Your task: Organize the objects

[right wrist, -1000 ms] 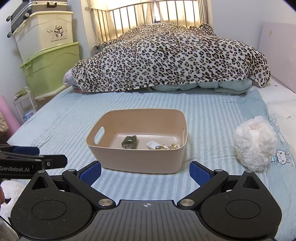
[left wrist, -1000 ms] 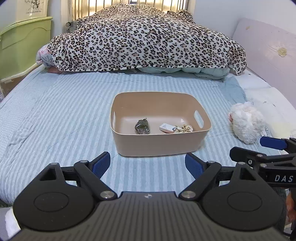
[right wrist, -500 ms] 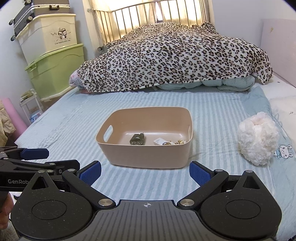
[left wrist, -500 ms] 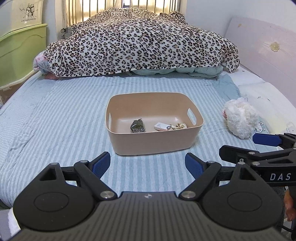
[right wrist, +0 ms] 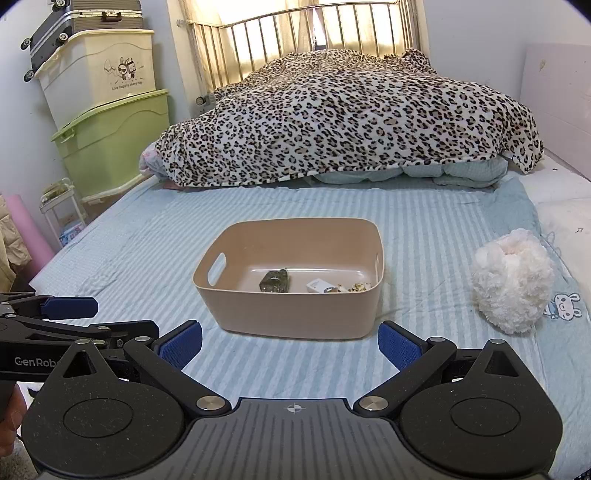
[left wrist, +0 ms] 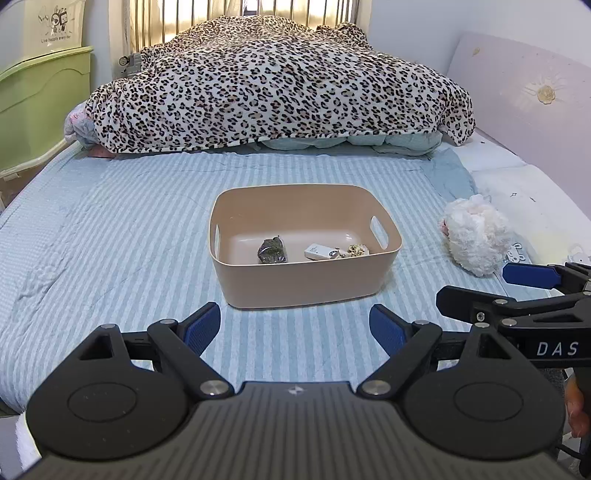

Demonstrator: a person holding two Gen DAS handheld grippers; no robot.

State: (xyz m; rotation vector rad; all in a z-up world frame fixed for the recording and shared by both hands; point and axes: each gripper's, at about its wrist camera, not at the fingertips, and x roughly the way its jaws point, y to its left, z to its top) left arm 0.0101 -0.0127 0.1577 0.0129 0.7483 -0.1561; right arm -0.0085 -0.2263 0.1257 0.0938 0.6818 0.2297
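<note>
A tan plastic bin [left wrist: 306,284] [right wrist: 288,314] stands on the striped bed sheet. Inside lie a dark green packet [left wrist: 272,251] [right wrist: 274,281], a small white box [left wrist: 320,252] [right wrist: 320,285] and some small pale bits [left wrist: 357,250] [right wrist: 359,286]. A white fluffy toy [left wrist: 474,240] [right wrist: 511,280] lies on the bed right of the bin. My left gripper [left wrist: 295,328] is open and empty, well short of the bin. My right gripper [right wrist: 290,345] is open and empty, also short of the bin. Each gripper shows at the edge of the other's view.
A leopard-print blanket [left wrist: 280,85] [right wrist: 347,118] is heaped across the far half of the bed. Green and cream storage boxes [right wrist: 107,122] and a suitcase [right wrist: 85,14] stand at the left. A pink headboard [left wrist: 524,96] is at the right.
Both grippers have pulled back from the bin and risen a little; the bin looks smaller. Both stay open and empty.
</note>
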